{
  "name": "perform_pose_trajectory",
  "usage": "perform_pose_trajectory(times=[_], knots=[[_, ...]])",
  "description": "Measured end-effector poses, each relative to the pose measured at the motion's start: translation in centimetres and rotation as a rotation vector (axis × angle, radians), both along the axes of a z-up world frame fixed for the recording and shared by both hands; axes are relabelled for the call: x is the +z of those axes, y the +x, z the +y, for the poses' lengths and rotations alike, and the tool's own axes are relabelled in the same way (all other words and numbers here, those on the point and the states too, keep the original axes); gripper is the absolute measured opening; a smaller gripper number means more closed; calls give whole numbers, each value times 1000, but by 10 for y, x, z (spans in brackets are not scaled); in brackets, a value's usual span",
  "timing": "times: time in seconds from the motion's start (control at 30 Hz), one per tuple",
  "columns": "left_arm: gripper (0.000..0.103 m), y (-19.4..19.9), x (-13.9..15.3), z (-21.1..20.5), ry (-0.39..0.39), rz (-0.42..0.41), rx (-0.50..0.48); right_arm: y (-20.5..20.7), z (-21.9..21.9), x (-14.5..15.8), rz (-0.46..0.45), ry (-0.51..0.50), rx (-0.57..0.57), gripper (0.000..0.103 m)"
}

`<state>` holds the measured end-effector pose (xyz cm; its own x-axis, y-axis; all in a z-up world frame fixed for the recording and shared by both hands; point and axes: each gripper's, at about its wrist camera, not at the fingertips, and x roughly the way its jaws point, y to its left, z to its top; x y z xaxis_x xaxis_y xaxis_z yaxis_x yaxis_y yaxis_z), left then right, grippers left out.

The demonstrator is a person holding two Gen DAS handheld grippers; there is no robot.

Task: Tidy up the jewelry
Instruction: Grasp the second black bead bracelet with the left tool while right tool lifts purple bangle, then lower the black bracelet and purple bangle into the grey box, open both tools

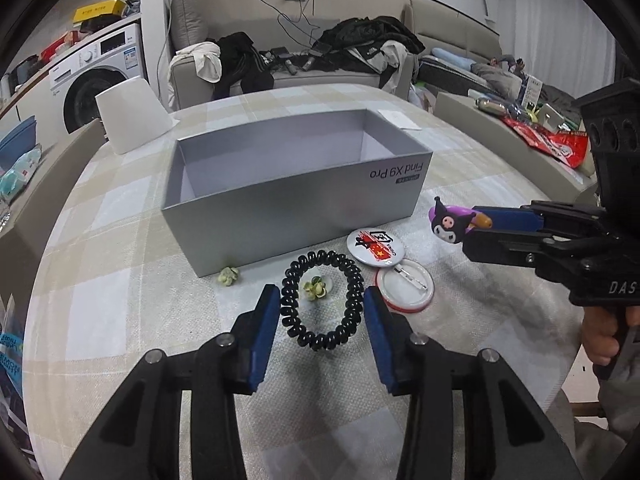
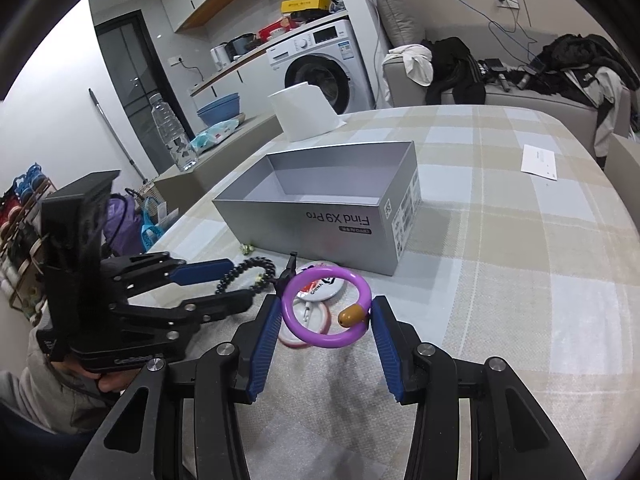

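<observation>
The left gripper (image 1: 322, 312) is set around the black coil tie (image 1: 322, 300), the jaws closed in to its two sides; whether the pads actually press on it cannot be told. The tie lies on the worktop (image 1: 120, 240) just before the open silver box (image 1: 288, 184), a springy ring of glossy plastic coils. The right gripper (image 2: 326, 320) is clamped on the purple ring (image 2: 326, 312), smooth and round with a cartoon charm, held raised, probably for dropping into the box. Two flat round badges (image 1: 404, 280) and small green earrings (image 1: 316, 288) lie beside the tie
</observation>
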<state>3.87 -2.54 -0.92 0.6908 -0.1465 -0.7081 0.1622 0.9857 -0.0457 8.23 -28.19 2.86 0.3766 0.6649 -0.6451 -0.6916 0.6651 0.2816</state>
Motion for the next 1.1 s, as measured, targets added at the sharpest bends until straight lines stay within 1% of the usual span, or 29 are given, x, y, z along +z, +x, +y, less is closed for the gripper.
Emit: perform_pose_trajectory(times=[0.1,0.27,0.5,0.6,0.73,0.83,0.9,1.03,1.1], knots=[[37,1,3,-2,15,-29,23,-2,1,-1,-11,-2,7,45],[37,0,14,4,-7,-72,42,0,1,-5,-10,-11,1,45],[37,1,40,17,-38,-149,85,-6,-2,22,-70,54,-9,45],[37,10,45,23,-53,-161,107,2,2,31,-74,62,-30,45],[37,25,50,28,-53,-172,130,21,12,46,-63,81,-63,45],[37,40,50,34,-47,-177,159,35,22,55,-68,93,-66,45],[37,52,46,37,-49,-165,178,46,30,57,-88,104,-63,45],[37,62,33,40,-43,-154,188,65,32,45,-40,141,-80,45],[37,62,26,43,-38,-135,188,67,33,42,-31,121,-80,45]])
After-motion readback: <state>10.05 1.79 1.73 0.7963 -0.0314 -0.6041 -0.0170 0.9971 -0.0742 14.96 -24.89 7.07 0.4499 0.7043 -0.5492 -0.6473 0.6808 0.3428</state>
